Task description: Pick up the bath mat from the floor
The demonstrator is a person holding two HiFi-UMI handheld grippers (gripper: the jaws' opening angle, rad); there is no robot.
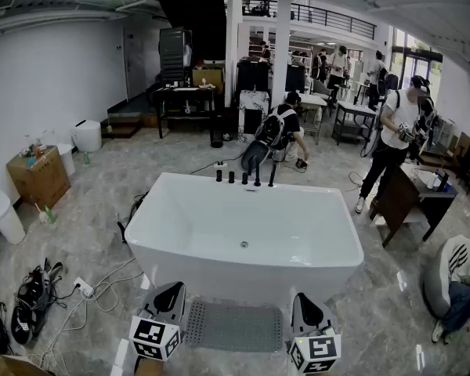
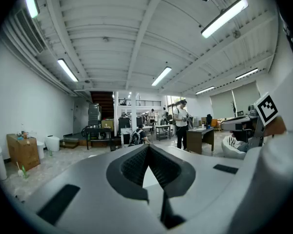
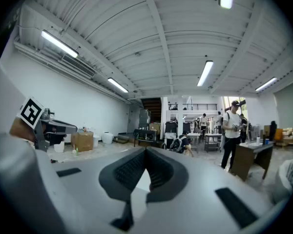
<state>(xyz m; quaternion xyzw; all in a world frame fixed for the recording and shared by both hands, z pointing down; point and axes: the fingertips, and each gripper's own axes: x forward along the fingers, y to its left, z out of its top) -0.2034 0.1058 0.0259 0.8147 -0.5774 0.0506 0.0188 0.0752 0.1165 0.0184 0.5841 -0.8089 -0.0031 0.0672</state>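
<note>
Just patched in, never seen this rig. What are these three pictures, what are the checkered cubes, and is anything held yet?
No robot: a person holds a two-jaw gripper in each hand. One picture is from a head camera looking down; the left gripper and right gripper show at its bottom, and the marker cubes are part of them. The other two cameras ride on the grippers, looking along their jaws: both shut, empty. The grey bath mat lies flat on the floor between them, in front of the white bathtub. Nothing is held.
</note>
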